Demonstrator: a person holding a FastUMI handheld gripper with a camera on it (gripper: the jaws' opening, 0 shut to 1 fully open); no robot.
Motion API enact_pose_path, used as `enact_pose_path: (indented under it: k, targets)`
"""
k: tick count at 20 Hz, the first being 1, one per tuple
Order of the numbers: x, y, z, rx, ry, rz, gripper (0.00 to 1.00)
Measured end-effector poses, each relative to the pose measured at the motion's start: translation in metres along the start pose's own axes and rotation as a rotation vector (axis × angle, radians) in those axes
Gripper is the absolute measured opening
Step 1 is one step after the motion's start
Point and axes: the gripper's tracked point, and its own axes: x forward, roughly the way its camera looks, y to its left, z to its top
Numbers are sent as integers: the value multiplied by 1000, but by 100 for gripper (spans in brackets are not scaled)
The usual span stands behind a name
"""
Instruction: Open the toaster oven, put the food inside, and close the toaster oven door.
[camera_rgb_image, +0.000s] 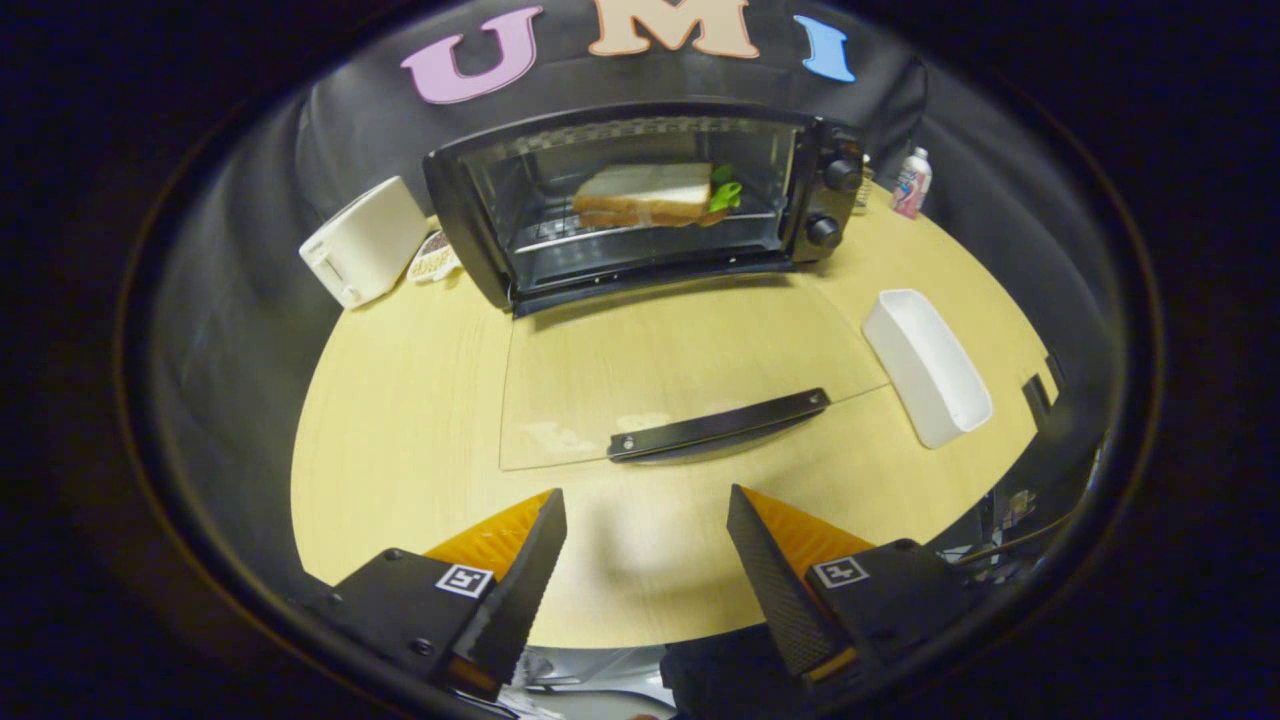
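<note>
The black toaster oven with two round knobs (640, 200) stands at upper centre of the frame, at the far side of the pale wooden tabletop (400, 420). Its clear glass door (680, 360) lies folded flat towards the camera, with the long black bar handle (718, 425) at its near edge, in the lower centre. The white-bread sandwich with green lettuce (650, 195) rests on the wire rack inside the cavity. Loading appears complete; closing the door is judged the step in hand.

The hand-held gripper (645, 535) sits at the bottom of the frame, its fingers well apart and holding nothing, just short of the handle.

Orientation: the handle's long axis runs left to right across the frame, its right end slightly farther away. The door's hinge lies along the oven's lower front edge, and the oven faces the camera, turned a little to the left.

Recommended practice: bring the fingers under the handle near its middle, lift along the hinge arc, and press the door fully home without shoving the oven back.

A white rectangular tray (925, 365) lies at right, a white boxy toaster (365, 240) at upper left.
</note>
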Motion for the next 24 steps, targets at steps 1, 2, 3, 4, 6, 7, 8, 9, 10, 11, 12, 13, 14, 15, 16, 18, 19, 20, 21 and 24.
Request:
enact_pose_path:
  k: [1,2,3,4,6,7,8,9,10,11,12,13,14,15,16,18,19,20,21,24]
  targets:
    - [6,3,-2,-7,12,0,100]
    - [11,4,-2,-11,16,-1,100]
    - [16,4,-1,-13,18,-6,100]
    - [19,5,1,-13,15,-10,100]
    - [25,5,6,-11,10,-15,100]
    - [26,3,4,-28,17,-28,100]
    - [28,1,7,-42,13,-39,99]
    - [29,1,8,-58,16,-46,99]
    - [29,-1,9,-77,18,-59,99]
    - [27,-1,10,-84,21,-61,99]
    - [24,-1,14,-80,15,-62,100]
    - [19,-1,18,-70,4,-60,100]
    - [13,-1,24,-62,-12,-62,100]
    - [7,-2,31,-55,-28,-66,100]
    - [0,-4,38,-54,-45,-73,100]
    - [-12,-8,55,-71,-77,-99,100]
    - [-17,-10,62,-90,-91,-114,100]
    - [-22,-11,71,-110,-105,-126,100]
    - [-26,-11,80,-128,-121,-133,100]
    - [-37,-5,115,-157,-198,-134,100]
